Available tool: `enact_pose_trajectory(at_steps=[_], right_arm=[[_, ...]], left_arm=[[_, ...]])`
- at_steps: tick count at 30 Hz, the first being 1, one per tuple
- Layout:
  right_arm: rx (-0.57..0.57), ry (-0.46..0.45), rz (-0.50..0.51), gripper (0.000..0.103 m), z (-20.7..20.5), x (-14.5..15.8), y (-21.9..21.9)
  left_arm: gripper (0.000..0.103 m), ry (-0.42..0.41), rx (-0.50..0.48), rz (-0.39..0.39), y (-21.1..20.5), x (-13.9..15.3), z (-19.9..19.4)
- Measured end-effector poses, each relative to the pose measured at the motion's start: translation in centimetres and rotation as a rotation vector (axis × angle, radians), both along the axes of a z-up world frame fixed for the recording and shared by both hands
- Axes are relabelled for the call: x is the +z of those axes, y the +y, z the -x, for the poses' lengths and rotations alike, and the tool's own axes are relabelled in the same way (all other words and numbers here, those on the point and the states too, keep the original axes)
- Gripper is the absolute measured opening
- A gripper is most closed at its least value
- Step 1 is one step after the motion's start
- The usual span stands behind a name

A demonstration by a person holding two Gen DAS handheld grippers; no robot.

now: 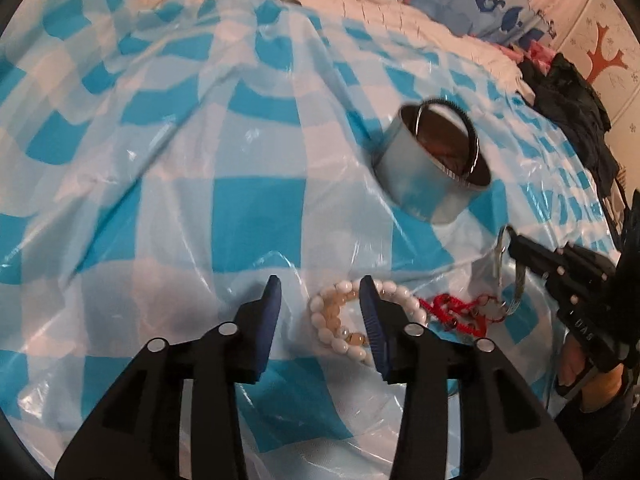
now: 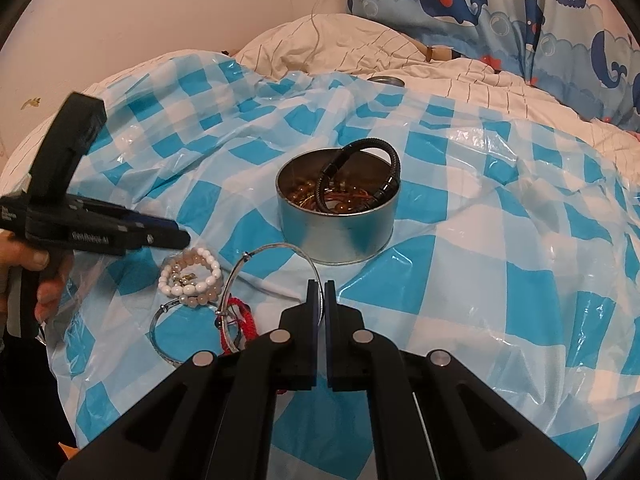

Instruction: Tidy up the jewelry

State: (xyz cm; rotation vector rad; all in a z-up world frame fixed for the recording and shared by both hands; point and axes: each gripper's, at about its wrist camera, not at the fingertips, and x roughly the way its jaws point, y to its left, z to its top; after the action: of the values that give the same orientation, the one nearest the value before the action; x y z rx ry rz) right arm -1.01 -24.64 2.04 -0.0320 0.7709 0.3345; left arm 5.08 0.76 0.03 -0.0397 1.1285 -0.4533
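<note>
Right wrist view: a thin silver bangle (image 2: 276, 256) is pinched in the right gripper (image 2: 320, 286), near the tin (image 2: 336, 228). The left gripper (image 1: 320, 300) is held part open over the white bead bracelet (image 1: 360, 312). Tangled pieces could be dragged along.

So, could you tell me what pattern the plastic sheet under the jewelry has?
The plastic sheet has blue and white checks, clearest in the right wrist view.

bed (image 2: 500, 208): blue-white checked plastic sheet | beyond gripper: white quilt (image 2: 360, 52), whale-print pillow (image 2: 500, 4) | wall (image 2: 160, 4): pale, cable (image 2: 318, 20) hanging
</note>
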Motion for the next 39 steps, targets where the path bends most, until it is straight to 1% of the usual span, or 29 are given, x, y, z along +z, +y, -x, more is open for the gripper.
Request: enact_pose_trajectory(at_steps=[2,5,7,8,9,10,11,15,19,22,24,29,33,39], right_arm=[[0.0,0.001,0.0,0.004,0.0,0.0,0.0],[0.002,0.003,0.001,0.004,0.0,-0.1,0.1],[0.001,0.005,0.003,0.004,0.0,-0.1,0.2],[0.0,0.006,0.003,0.004,0.0,-0.1,0.2],[-0.002,0.005,0.002,0.004,0.0,-0.1,0.2],[-0.005,0.005,0.001,0.004,0.0,-0.1,0.2],[-0.006,0.005,0.0,0.004,-0.1,-0.1,0.1],[-0.01,0.005,-0.002,0.004,-0.1,-0.2,-0.1],[-0.011,0.003,-0.002,0.004,-0.1,-0.1,-0.2],[-0.021,-0.009,-0.008,0.004,-0.1,0.0,-0.5],[-0.028,-0.019,-0.015,0.004,0.0,0.2,-0.7],[-0.052,-0.052,-0.031,0.004,0.1,0.9,-1.2],[-0.069,-0.075,-0.035,0.004,0.2,1.3,-1.5],[-0.09,-0.107,-0.044,0.004,0.4,1.9,-1.8]], left_arm=[[0.04,0.008,-0.004,-0.017,-0.5,-0.7,0.0],[0.042,-0.005,-0.001,-0.01,-1.0,-1.3,-0.2],[0.04,0.0,-0.01,-0.011,-1.4,-1.7,-0.3],[0.026,0.013,-0.018,0.017,-1.5,-1.7,-0.3],[0.018,0.027,-0.027,0.041,-1.6,-1.5,-0.3],[0.006,0.029,-0.038,0.065,-1.6,-1.3,-0.2],[0.006,0.035,-0.051,0.113,-1.5,-0.9,0.0],[0.006,0.019,-0.069,0.194,-1.4,0.5,0.6],[0.006,0.011,-0.057,0.222,-1.1,1.0,0.6],[0.006,0.006,-0.058,0.28,-0.6,1.6,0.8],[0.006,-0.017,-0.073,0.317,-0.7,2.5,1.0],[0.006,-0.101,-0.102,0.287,-1.8,4.4,1.9],[0.006,-0.152,-0.113,0.277,-2.2,5.6,2.2],[0.006,-0.199,-0.108,0.312,-2.0,7.0,2.4]])
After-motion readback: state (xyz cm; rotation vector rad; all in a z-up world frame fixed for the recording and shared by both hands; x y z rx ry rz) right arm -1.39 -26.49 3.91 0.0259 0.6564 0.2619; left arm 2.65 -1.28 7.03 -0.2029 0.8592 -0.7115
